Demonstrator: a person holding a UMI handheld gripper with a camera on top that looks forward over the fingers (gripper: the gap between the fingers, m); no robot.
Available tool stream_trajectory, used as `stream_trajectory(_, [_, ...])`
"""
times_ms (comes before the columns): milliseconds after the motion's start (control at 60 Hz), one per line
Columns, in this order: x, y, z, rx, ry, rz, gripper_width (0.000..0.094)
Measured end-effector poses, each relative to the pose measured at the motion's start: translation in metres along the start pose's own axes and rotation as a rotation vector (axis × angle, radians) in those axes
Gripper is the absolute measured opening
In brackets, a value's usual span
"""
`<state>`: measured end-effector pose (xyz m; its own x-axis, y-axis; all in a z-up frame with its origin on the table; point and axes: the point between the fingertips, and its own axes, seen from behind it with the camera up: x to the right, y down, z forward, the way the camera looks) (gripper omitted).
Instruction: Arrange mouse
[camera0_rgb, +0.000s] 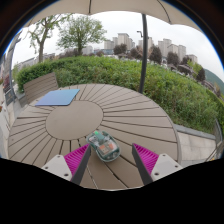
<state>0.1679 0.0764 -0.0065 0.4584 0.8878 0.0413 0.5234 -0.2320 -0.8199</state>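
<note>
Magenta-padded fingers of the claw (108, 160) stand spread and released, with the small pale greenish-grey computer mouse (103, 147) resting between them on the round slatted wooden worktop (80, 120), a gap at either side. Its long axis seems to run roughly along the fingers. Well beyond, near the worktop's far left edge, lies a flat blue rectangular mat (57, 97).

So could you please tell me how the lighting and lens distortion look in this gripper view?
Gripper view: soft overcast daylight, no hard shadows on the round slatted table; strong fisheye bends its rim and the hedge; the mouse between the open hand-held gripper fingers looks slightly soft.
</note>
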Motion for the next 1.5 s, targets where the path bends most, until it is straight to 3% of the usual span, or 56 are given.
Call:
stream_trajectory(167, [-0.004, -0.008, 0.026, -0.020, -0.040, 0.014, 0.0852])
stream_trajectory(617, [0.005, -0.020, 0.050, -0.063, -0.012, 0.036, 0.0837])
stream_trajectory(650, [0.003, -0.020, 0.050, -0.068, -0.021, 0.029, 0.0740])
stream_trajectory(683, [-0.002, -0.020, 0.049, -0.074, -0.043, 0.016, 0.0472])
stream_trajectory(767, [0.006, -0.020, 0.047, -0.106, -0.009, 0.022, 0.0395])
stream_trajectory(917, [0.001, -0.056, 0.036, -0.125, -0.020, 0.006, 0.0388])
stream_trajectory(1067, [-0.037, -0.153, 0.036, -0.035, -0.059, 0.051, 0.0386])
stream_trajectory(1250, [-0.144, -0.254, 0.072, 0.076, -0.117, 0.072, 0.0386])
stream_trajectory(1367, [-0.220, -0.271, 0.124, 0.085, -0.127, 0.072, 0.0386])
stream_trajectory(1500, [-0.287, -0.238, 0.202, 0.018, -0.097, 0.061, 0.0390])
